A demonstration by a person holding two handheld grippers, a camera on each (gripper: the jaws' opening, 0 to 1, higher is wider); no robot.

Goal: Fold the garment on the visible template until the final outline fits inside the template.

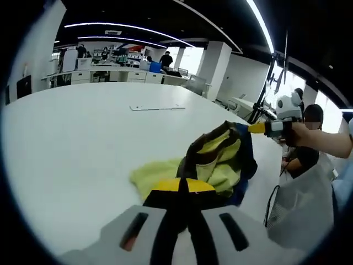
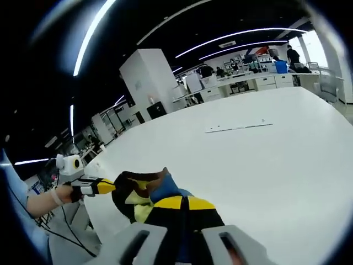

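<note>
A: Status on the claws?

B: Left claw [image 1: 182, 190] has its yellow tips pressed together, pinching an edge of the garment [image 1: 218, 157]. Right claw [image 2: 182, 207] is the same: tips closed on the cloth right at its nose. From each view the other claw shows at the far side of the bundle, so the two grips are on opposite ends.

A: Where's the garment then?

B: Directly ahead of both claws, bunched between them and partly lifted off the white table [image 1: 83, 143]. Yellow-green fabric with dark brown and blue panels. A yellow-green flap trails down onto the table to the left of the left claw.

A: Template?

B: Can't make out an outline under it. Further out, well beyond the bundle, a thin flat strip [image 1: 157, 107] lies on the table. Can't tell what it is.

A: Handling?

B: My read: light, limp, no stiffness, sags wherever it isn't held. Layers may slide over each other. I'd grip hems or corners, not the middle, and pull it taut and flat before any fold. Pinching several layers at once is the risk.
</note>
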